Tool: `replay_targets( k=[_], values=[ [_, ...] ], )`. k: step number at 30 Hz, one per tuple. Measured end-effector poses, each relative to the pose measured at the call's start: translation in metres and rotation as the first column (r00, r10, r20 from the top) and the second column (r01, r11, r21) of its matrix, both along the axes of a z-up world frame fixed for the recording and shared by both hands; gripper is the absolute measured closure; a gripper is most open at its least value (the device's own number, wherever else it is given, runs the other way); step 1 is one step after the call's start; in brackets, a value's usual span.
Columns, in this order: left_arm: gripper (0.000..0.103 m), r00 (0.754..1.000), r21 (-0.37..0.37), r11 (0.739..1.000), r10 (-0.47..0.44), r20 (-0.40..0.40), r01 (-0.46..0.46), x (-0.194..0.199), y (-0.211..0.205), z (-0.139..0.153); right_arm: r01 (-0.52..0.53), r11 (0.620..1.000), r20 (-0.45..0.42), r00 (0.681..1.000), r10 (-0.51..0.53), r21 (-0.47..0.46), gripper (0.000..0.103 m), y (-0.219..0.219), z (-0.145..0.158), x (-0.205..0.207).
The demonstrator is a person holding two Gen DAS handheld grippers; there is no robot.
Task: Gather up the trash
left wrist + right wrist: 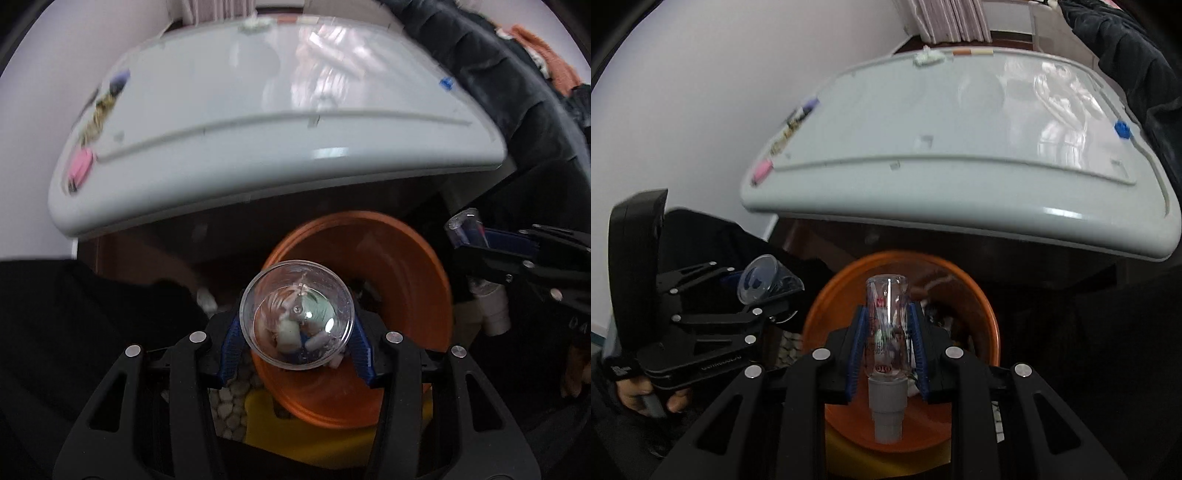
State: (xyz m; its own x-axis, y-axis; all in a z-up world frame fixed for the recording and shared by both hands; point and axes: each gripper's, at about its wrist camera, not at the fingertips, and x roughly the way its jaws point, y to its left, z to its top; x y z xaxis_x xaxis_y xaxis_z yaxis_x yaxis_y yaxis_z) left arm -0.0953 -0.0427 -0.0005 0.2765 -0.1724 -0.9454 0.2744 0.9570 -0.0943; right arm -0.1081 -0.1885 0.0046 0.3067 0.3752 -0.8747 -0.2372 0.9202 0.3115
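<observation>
The left tool (297, 345) grips a clear plastic cup (297, 319) between half-spread pads, directly above the round orange bin (406, 273). The right tool (886, 349) is narrowly parted around a clear small bottle with grey cap (886, 332); I cannot tell whether its pads press it.

A room in a home is being shown, as far as can be told. A white table (960, 206) is being seen near a plain pale wall (683, 110), with pleated curtains (949, 18) hanging behind it. Dark clothes (1126, 48) are being kept in a heap beside the table, and an orange bin (982, 314) is being kept below its edge.
</observation>
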Motion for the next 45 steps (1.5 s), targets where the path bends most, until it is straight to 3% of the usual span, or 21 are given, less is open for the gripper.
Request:
replay_targets(
  k=[1, 2, 10, 17, 19, 23, 27, 31, 35, 40, 45],
  values=[
    [0.044, 1.0, 0.011, 1.0, 0.006, -0.022, -0.006, 0.001, 0.0, -0.006, 0.003, 1.0, -0.01, 1.0, -0.003, -0.007, 0.051, 0.001, -0.003, 0.001],
    [0.04, 0.999, 0.012, 1.0, 0.016, -0.044, -0.015, 0.002, 0.001, -0.01, 0.009, 1.0, -0.015, 1.0, -0.009, -0.01, 0.047, 0.001, -0.005, 0.001],
    [0.037, 0.995, -0.05, 0.996, 0.073, -0.071, -0.077, 0.004, 0.015, -0.01, 0.051, 0.998, -0.001, 0.999, -0.051, 0.035, 0.045, -0.008, 0.0, 0.005],
    [0.036, 0.988, -0.051, 0.993, 0.114, 0.104, -0.109, 0.028, 0.024, 0.031, 0.097, 0.995, 0.187, 0.978, -0.094, -0.005, 0.026, -0.018, 0.045, 0.034],
    [0.028, 0.978, -0.055, 0.991, 0.133, 0.158, -0.125, 0.043, 0.025, 0.043, 0.124, 0.992, 0.259, 0.959, -0.115, -0.018, 0.019, -0.02, 0.06, 0.05],
    [0.025, 0.949, -0.085, 0.986, 0.163, 0.269, -0.146, 0.077, 0.027, 0.065, 0.161, 0.986, 0.387, 0.912, -0.133, -0.041, 0.008, -0.022, 0.083, 0.08],
    [0.021, 0.928, -0.074, 0.985, 0.17, 0.331, -0.154, 0.107, 0.023, 0.075, 0.201, 0.978, 0.48, 0.865, -0.147, -0.061, 0.005, -0.024, 0.09, 0.11],
    [0.017, 0.919, -0.054, 0.983, 0.182, 0.351, -0.174, 0.133, 0.021, 0.073, 0.235, 0.968, 0.493, 0.855, -0.162, -0.089, 0.005, -0.03, 0.084, 0.137],
    [0.017, 0.908, -0.018, 0.979, 0.195, 0.37, -0.203, 0.14, 0.021, 0.063, 0.275, 0.958, 0.45, 0.867, -0.214, -0.075, 0.005, -0.033, 0.071, 0.149],
    [0.017, 0.922, -0.069, 0.972, 0.234, 0.308, -0.223, 0.145, 0.028, 0.051, 0.255, 0.956, 0.451, 0.877, -0.165, -0.146, 0.005, -0.019, 0.062, 0.152],
    [0.017, 0.906, -0.046, 0.969, 0.243, 0.346, -0.242, 0.143, 0.03, 0.055, 0.258, 0.95, 0.46, 0.875, -0.153, -0.173, 0.005, -0.016, 0.059, 0.15]
  ],
)
